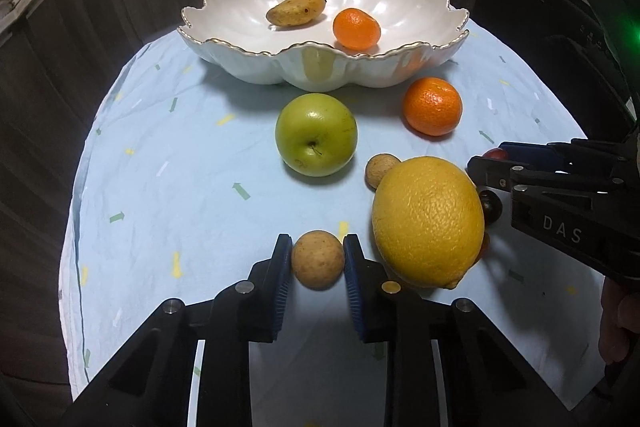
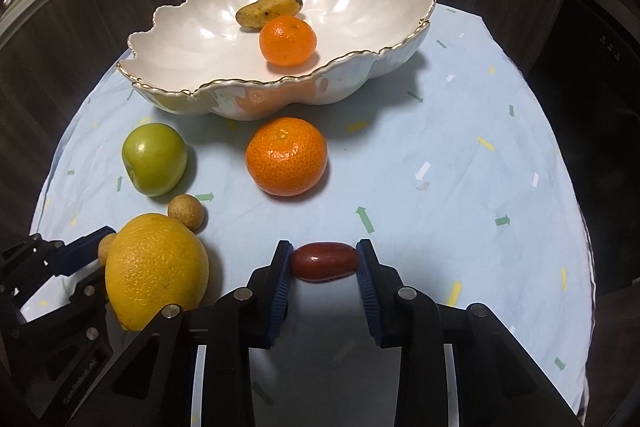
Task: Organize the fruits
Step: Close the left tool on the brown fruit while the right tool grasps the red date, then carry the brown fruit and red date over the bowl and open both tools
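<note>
In front of the bowl (image 1: 320,67), on the worktop: left hand-held gripper (image 1: 317,259) has its pads against both sides of a longan (image 1: 317,259), apparently gripping it. Apple (image 1: 316,134) nearer the bowl; lemon (image 1: 428,221) just right of the longan. Right hand-held gripper (image 2: 323,262) pinches a red date (image 2: 324,261) end to end, long axis across the jaws. The bowl lies straight ahead of both; left hand looks slightly nearer. Mango (image 1: 295,9) and one tangerine (image 1: 356,29) already inside.

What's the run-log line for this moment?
left gripper: shut on longan | right gripper: shut on red date | bowl: mango, tangerine | cloth: apple, lemon
</note>
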